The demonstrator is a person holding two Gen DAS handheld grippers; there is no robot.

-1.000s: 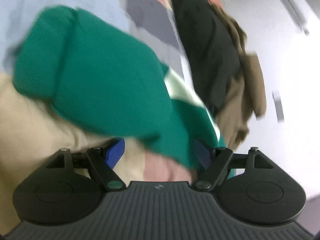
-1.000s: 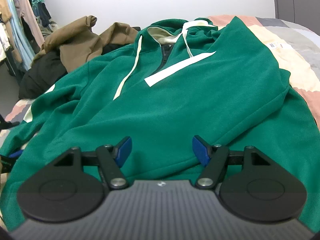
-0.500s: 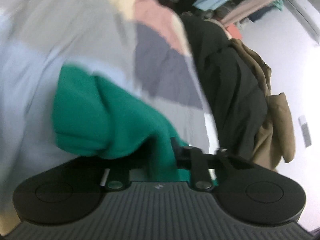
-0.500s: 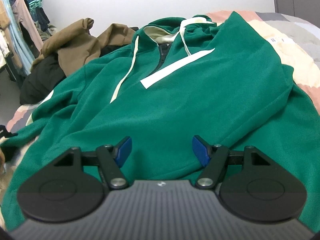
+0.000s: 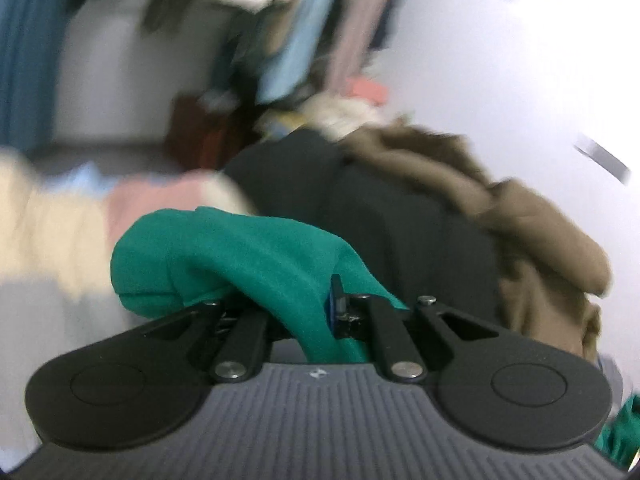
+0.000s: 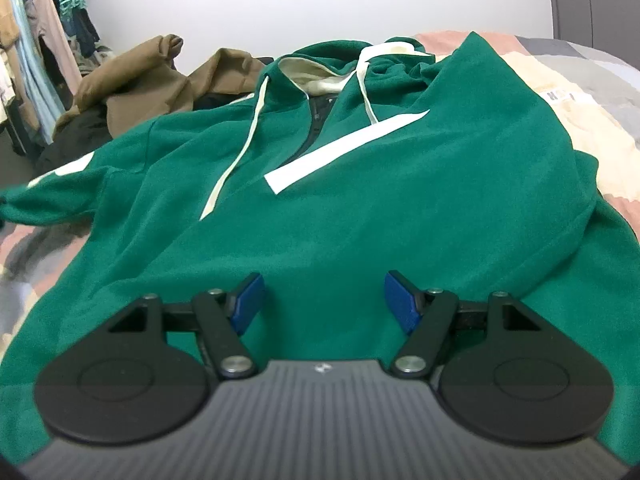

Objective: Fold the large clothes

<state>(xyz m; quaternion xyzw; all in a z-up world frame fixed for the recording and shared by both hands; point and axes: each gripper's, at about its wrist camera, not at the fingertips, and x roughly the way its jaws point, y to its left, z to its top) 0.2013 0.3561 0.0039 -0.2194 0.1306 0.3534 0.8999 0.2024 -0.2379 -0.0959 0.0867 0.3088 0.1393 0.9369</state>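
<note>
A green hoodie (image 6: 360, 208) with white drawstrings and a white stripe lies face up on the bed, hood at the far end. My right gripper (image 6: 322, 300) is open and empty, low over the hoodie's bottom hem. My left gripper (image 5: 312, 312) is shut on the green sleeve (image 5: 248, 256) and holds it lifted above the bed. The left wrist view is blurred. The sleeve stretches out at the left of the right wrist view (image 6: 48, 196).
A brown garment (image 6: 148, 80) and a black one (image 5: 380, 216) are piled beside the hoodie at the bed's far left. Clothes hang on a rack (image 6: 36, 52) beyond. The patchwork bedspread (image 6: 580, 116) shows to the right. A white wall stands behind.
My left gripper closed on the green sleeve and lifted it, swinging the view up toward the clothes pile. My right gripper stayed open and barely moved.
</note>
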